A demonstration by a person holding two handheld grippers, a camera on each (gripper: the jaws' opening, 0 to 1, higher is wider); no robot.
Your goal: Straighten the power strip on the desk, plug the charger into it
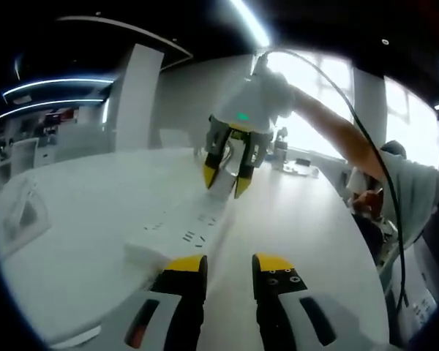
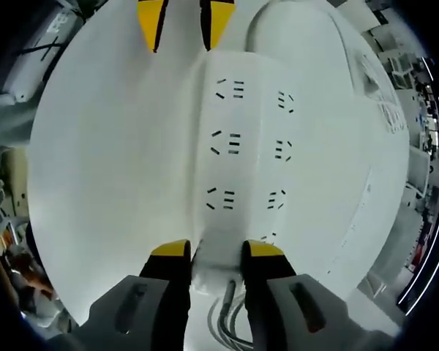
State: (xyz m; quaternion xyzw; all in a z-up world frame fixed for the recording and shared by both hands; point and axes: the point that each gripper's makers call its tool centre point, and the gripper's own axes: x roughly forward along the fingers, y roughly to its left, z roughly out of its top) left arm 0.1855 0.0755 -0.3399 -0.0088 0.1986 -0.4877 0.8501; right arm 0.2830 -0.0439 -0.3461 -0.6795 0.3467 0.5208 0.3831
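Observation:
A long white power strip (image 1: pixel 181 228) (image 2: pixel 241 139) with several sockets lies on the white desk (image 1: pixel 80 241). My right gripper (image 1: pixel 225 180) (image 2: pixel 219 252) comes down from above and is shut on the strip's far end, where grey cords (image 2: pixel 230 318) leave it. The left gripper (image 1: pixel 230 267) (image 2: pixel 183 22) hovers just short of the strip's near end, open, with nothing between its jaws. I cannot pick out a charger.
A person in a grey shirt (image 1: pixel 410 190) stands at the desk's right edge, one arm reaching to the right gripper. A black cable (image 1: pixel 384 183) hangs from it. A white flat item (image 1: pixel 22 216) (image 2: pixel 380 88) lies on the desk's left side. Bottles (image 1: pixel 281 145) stand at the far end.

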